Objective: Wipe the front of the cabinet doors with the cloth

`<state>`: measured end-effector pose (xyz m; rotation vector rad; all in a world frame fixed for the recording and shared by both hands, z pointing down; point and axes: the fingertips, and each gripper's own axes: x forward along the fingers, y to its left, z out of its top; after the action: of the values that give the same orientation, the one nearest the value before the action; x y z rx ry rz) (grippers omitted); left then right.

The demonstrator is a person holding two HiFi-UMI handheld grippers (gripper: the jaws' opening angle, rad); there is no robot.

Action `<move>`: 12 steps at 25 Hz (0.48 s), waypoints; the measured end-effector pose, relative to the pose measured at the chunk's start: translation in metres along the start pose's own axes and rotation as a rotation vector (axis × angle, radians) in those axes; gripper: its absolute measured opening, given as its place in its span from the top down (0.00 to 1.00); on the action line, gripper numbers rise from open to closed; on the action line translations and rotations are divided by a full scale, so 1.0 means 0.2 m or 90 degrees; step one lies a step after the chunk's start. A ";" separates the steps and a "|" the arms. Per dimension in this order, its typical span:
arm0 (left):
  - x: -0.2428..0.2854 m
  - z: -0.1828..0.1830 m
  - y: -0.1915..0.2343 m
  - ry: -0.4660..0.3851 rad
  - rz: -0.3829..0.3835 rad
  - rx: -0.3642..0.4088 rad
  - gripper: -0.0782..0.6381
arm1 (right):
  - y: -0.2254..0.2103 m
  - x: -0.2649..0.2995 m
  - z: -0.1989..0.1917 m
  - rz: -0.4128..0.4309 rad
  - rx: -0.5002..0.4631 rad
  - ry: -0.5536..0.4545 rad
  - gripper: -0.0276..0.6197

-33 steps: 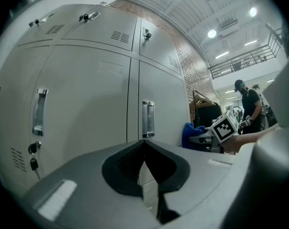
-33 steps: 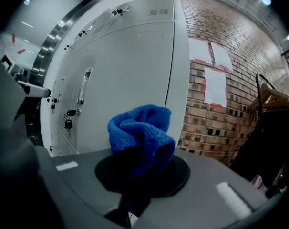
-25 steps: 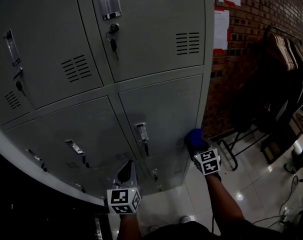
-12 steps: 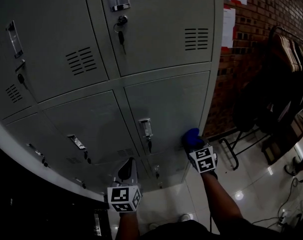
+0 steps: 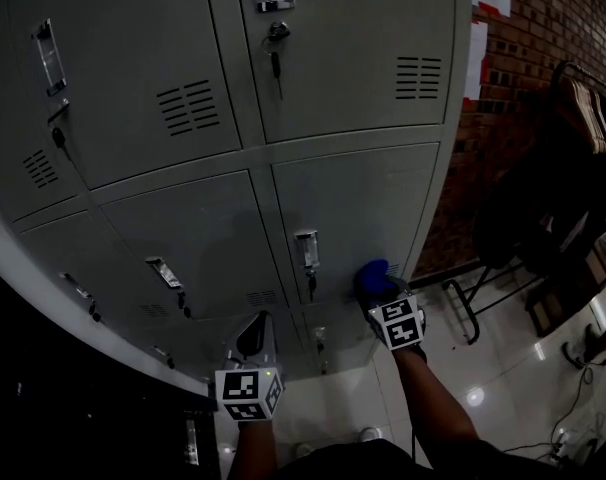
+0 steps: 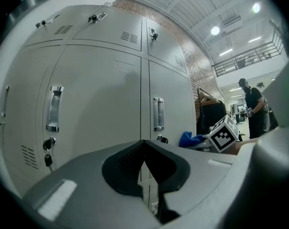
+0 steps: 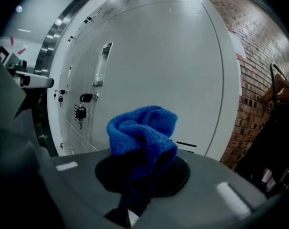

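The right claw (image 5: 379, 290) is closed on the blue cloth (image 5: 370, 275), and in the right gripper view the cloth (image 7: 142, 128) stands up from between the jaws as a thick bunch. The bunch is at the lower right corner of the right-hand door (image 5: 355, 203) of the grey cabinet (image 5: 333, 58), in the row below the top row that is visible, just beside the small vent slots. From the head view it seems to press on the metal, but I cannot tell for sure whether it touches.

The left claw (image 5: 253, 330) hangs lower and to the left, in front of the bottom doors and apart from them. In the left gripper view the left claw (image 6: 144, 175) has its jaws together with nothing between them, so it takes no part in the wiping.

In my judgement the wiping is under way on this one door, at its bottom edge. The doors show no wet marks or streaks, so the pictures do not say which fronts are already done. If this door is nearly finished, the lowest row and the doors to the left, with their handles (image 5: 307, 250) and hanging keys (image 5: 276, 63), may be left.
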<state>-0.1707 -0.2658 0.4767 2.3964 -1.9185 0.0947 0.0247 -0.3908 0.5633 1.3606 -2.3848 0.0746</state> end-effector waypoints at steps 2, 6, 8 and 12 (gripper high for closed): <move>-0.01 0.00 0.01 -0.001 0.000 0.000 0.87 | 0.05 0.01 0.01 0.011 -0.004 -0.002 0.87; -0.03 0.01 0.03 -0.004 0.004 -0.001 0.87 | 0.15 0.04 0.05 0.040 -0.011 -0.006 0.87; -0.04 0.00 0.05 -0.003 0.008 -0.003 0.87 | 0.20 0.05 0.07 0.057 -0.017 -0.007 0.87; -0.07 -0.01 0.07 -0.002 0.014 -0.005 0.87 | 0.29 0.07 0.10 0.081 -0.029 -0.009 0.87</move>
<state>-0.1881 -0.2561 0.4777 2.3709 -1.9435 0.0846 -0.0367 -0.3768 0.5591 1.1928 -2.4677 0.0447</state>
